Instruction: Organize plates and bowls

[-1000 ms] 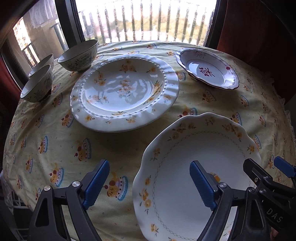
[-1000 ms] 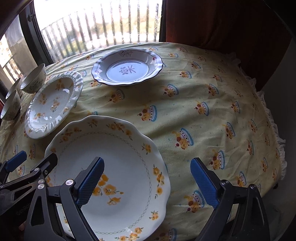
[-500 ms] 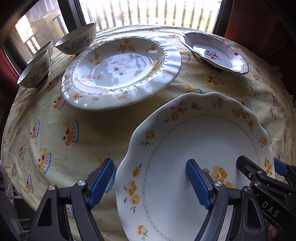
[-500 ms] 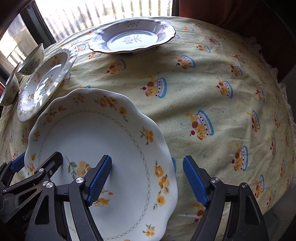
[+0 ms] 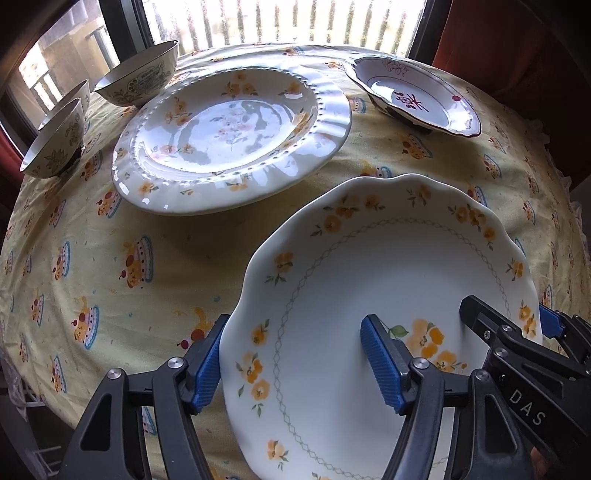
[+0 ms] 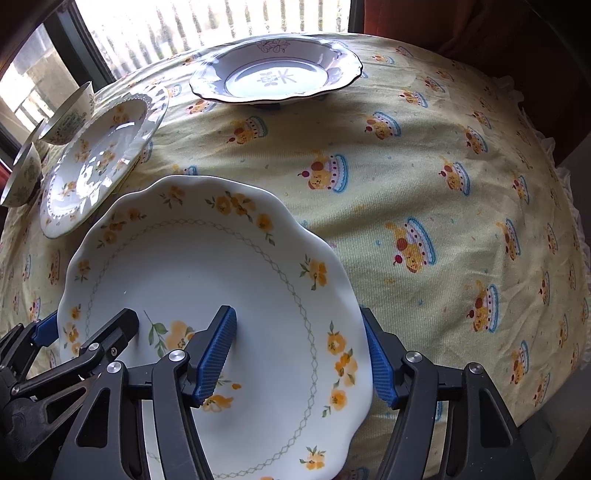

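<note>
A white scalloped plate (image 5: 388,295) with yellow flowers lies near the table's front; it also shows in the right wrist view (image 6: 207,280). My left gripper (image 5: 295,362) is open and straddles the plate's left rim, one finger outside, one over the plate. My right gripper (image 6: 299,354) is open and straddles its right rim the same way. A beaded floral plate (image 5: 232,133) lies behind, also in the right wrist view (image 6: 99,158). A dish with a red character (image 5: 413,96) sits at the back right, also in the right wrist view (image 6: 277,70). Three bowls (image 5: 136,81) stand at the far left.
The round table has a yellow cloth with cake prints (image 6: 424,184). A window with railings lies behind the table (image 5: 280,22). A dark red curtain (image 5: 517,48) hangs at the right. The cloth's right half holds no dishes.
Both grippers have moved forward and lower onto the scalloped plate's rims. Their fingers now straddle its left and right edges. The jaws stay open.
</note>
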`<state>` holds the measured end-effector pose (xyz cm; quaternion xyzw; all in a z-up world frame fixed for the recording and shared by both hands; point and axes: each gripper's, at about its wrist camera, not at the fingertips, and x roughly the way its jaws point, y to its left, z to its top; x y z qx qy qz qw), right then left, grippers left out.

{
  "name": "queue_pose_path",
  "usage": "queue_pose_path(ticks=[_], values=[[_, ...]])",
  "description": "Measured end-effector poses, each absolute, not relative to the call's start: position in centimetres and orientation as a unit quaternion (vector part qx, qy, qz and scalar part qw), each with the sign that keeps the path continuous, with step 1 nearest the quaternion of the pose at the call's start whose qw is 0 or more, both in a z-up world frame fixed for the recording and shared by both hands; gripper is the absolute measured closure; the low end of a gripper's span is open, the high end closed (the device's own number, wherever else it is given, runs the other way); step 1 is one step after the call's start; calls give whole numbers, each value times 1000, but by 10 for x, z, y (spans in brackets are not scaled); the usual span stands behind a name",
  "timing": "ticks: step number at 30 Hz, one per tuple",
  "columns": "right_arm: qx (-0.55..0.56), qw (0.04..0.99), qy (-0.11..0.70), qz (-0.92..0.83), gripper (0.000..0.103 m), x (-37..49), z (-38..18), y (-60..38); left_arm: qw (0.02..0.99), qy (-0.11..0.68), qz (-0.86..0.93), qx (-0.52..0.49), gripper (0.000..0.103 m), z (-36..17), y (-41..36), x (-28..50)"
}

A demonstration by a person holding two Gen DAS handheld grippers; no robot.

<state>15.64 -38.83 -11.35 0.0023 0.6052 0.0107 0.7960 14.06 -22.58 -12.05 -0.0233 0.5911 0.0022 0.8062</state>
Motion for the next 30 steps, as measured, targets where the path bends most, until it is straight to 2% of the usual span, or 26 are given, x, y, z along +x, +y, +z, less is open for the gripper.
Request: queue_pose_path(ticks=[11, 30], values=[[14, 808, 589, -21, 32, 146, -90, -354, 814, 580, -35, -14, 32, -100, -179, 146], [32, 815, 577, -35, 32, 143, -76, -210, 820, 571, -45, 0, 32, -86, -44, 153]])
